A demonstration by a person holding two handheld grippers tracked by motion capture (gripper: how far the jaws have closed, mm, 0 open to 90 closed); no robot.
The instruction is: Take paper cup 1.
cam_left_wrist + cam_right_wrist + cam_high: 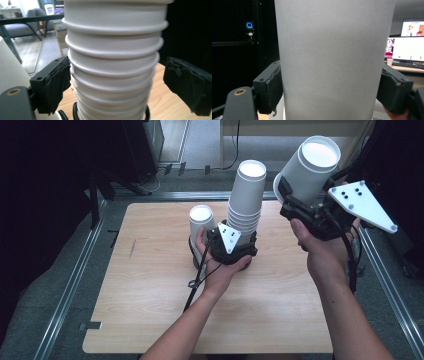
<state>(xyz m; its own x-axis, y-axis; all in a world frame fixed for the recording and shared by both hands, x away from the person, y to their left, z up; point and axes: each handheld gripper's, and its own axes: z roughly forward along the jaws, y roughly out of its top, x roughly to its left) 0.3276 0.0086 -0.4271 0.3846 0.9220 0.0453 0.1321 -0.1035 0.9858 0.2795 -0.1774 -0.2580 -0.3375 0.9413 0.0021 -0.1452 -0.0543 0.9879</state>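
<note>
A tall stack of white paper cups stands upside down on the wooden table, and my left gripper is around its lower part. In the left gripper view the stack sits between the jaws. The left pad touches it, while the right pad stands a little off it. My right gripper is raised at the right, shut on a single white cup that is held tilted in the air. That cup is clamped between both pads in the right gripper view.
Another single white cup stands upside down just left of the stack, by the left hand's fingers. Metal rails run along the table's sides. A lit monitor stands far off in the right gripper view.
</note>
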